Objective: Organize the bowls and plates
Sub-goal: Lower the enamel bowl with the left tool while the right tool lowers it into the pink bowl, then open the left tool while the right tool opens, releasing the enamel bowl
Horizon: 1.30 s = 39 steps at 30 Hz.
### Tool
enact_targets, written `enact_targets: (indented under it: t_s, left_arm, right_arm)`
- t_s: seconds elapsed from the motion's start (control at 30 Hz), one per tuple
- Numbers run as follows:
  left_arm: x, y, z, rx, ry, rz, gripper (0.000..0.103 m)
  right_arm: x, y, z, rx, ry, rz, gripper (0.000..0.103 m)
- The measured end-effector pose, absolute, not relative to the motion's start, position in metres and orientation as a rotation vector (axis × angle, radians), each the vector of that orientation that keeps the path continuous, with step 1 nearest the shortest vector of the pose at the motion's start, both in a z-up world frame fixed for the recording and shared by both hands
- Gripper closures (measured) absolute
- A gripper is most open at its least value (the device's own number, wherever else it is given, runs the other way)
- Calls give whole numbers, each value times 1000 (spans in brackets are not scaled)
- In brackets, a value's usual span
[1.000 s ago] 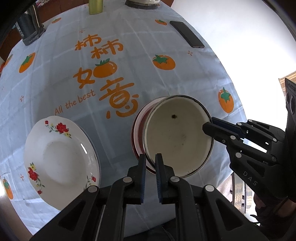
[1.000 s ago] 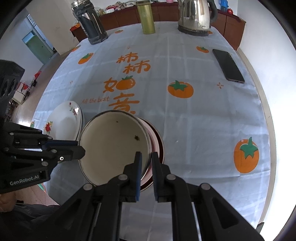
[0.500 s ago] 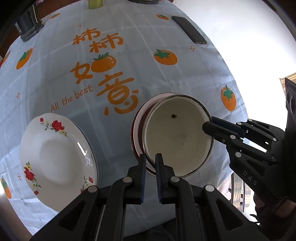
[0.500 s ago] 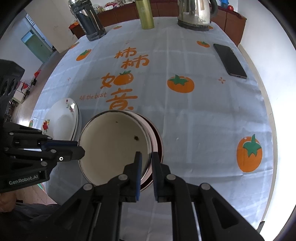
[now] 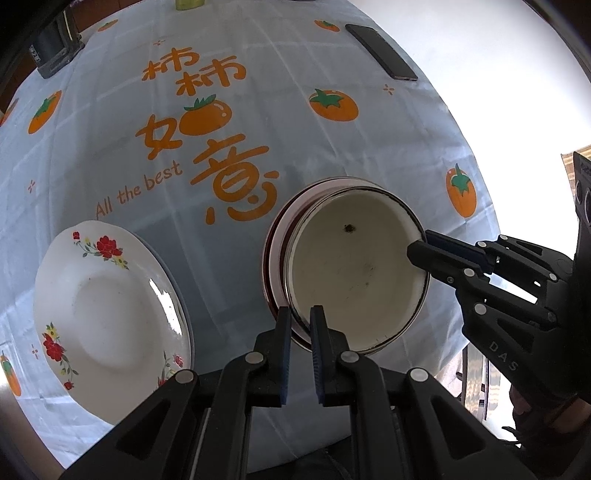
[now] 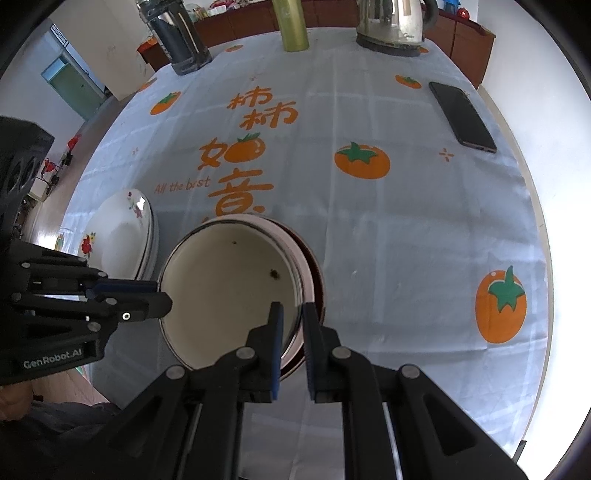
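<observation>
Meanwhile, little changed: left gripper (image 5: pixel 300 334) and right gripper (image 6: pixel 291 332) each clamp opposite rim of cream enamel bowl (image 5: pixel 354 273), over red-rimmed bowl (image 5: pixel 275 243) beneath; nesting looks nearly done. Floral white plate (image 5: pixel 107 314) sits left of left fingers.

Domestic dining room in a home. Evidence: round counter (image 6: pixel 424 236) under a pale blue tablecloth (image 6: pixel 369 110) printed with orange persimmons, Chinese characters and "All the best"; stainless electric kettle (image 6: pixel 391 22), green tumbler (image 6: pixel 293 26) and dark glass jar (image 6: pixel 177 37) at the far edge; black smartphone (image 6: pixel 463 116); floral plate (image 5: pixel 107 314); reddish wooden sideboard (image 6: pixel 469 48) behind; white walls; green door (image 6: pixel 72 83) at left
</observation>
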<state>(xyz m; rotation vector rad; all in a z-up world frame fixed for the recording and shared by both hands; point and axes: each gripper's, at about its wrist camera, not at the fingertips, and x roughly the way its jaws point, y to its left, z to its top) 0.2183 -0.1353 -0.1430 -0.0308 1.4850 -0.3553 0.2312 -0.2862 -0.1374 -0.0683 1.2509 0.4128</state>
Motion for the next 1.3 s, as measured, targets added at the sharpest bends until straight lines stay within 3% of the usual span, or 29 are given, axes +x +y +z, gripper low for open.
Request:
enact_targets:
  t_s: [0.4, 0.53, 0.57, 0.83, 0.97, 1.3]
  left_arm:
    - [219, -136, -143, -47, 1486, -362, 90]
    - [219, -138, -141, -37, 1474, -366, 90]
    - [218, -138, -141, -38, 1474, -366, 90]
    - [216, -134, -146, -45, 1479, -334, 89]
    - [214, -131, -147, -60, 1474, -322, 79]
    - [212, -132, -148, -69, 1459, -311, 77]
  right_arm:
    - [232, -286, -138, -61, 1243, 413, 86]
    - [232, -287, -136, -64, 1228, 402, 66]
    - [231, -287, -135, -66, 1223, 399, 65]
    - [228, -290, -134, -60, 1214, 385, 64]
    - [227, -293, -135, -49, 1213, 378, 64]
    - [225, -297, -142, -36, 1224, 380, 64]
